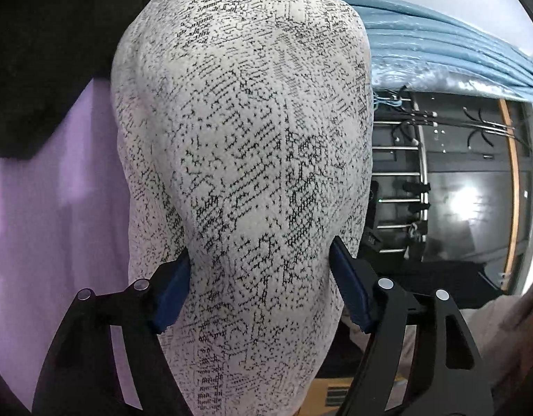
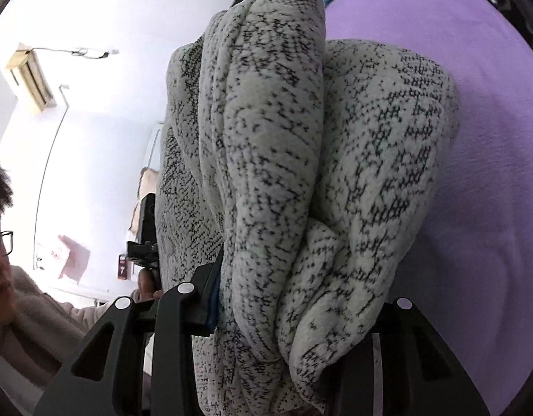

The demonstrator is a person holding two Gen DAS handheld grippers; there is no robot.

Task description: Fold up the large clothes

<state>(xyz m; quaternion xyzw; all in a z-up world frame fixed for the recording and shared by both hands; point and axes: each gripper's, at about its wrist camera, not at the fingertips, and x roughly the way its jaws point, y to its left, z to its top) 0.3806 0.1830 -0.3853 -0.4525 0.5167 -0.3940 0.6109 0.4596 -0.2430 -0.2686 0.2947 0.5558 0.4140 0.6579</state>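
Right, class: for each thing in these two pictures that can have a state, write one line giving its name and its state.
Speckled knit garment: bunched in thick folds, gripped at two places, raised above the purple sheet.
Left gripper: shut on the garment, blue pads pressing both sides.
Right gripper: shut on the garment; one finger hidden by cloth.
Purple sheet: spread flat.
Black garment: lying crumpled on the sheet.
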